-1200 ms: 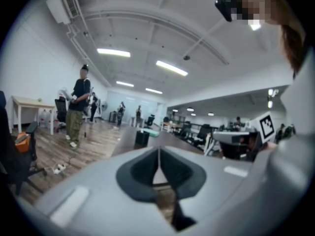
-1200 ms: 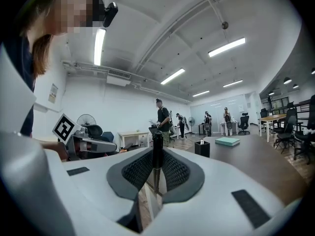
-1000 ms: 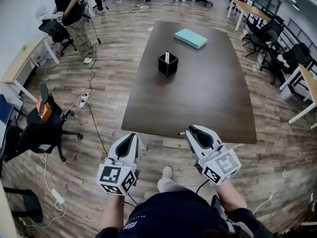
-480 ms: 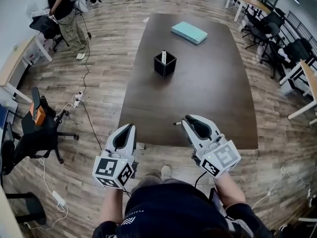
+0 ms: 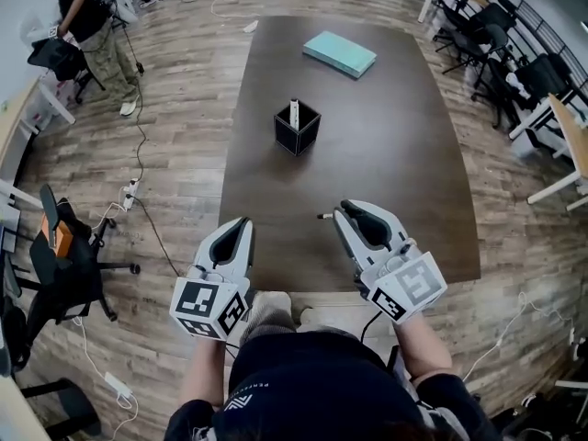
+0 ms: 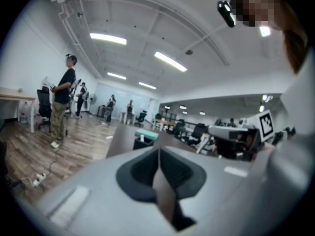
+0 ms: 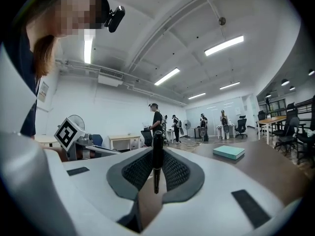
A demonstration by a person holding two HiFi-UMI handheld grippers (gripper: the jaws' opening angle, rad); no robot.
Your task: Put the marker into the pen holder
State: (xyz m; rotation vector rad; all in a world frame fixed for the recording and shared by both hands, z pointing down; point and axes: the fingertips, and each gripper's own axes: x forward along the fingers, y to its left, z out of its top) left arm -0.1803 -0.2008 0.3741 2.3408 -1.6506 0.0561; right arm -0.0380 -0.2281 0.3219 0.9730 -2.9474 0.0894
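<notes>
Black marker (image 7: 157, 156) pinched in our right gripper (image 5: 345, 211), left gripper (image 5: 243, 224) pressed together and empty, we have stepped closer, so the pen holder (image 5: 297, 129) nears reach.

A long, dark-brown bench (image 5: 395, 154) with rounded corners stands on a wood-plank floor (image 5: 184, 99). Near the middle of its top, a little toward the left edge, sits a black square pen holder (image 5: 297, 131), open at the top. Toward the far end lies a flat teal box (image 5: 340, 54), slanted to the bench's edges and well apart from the pen holder. On the floor to the left lie a trailing cable (image 5: 142, 168) and a black office chair (image 5: 69, 265).
</notes>
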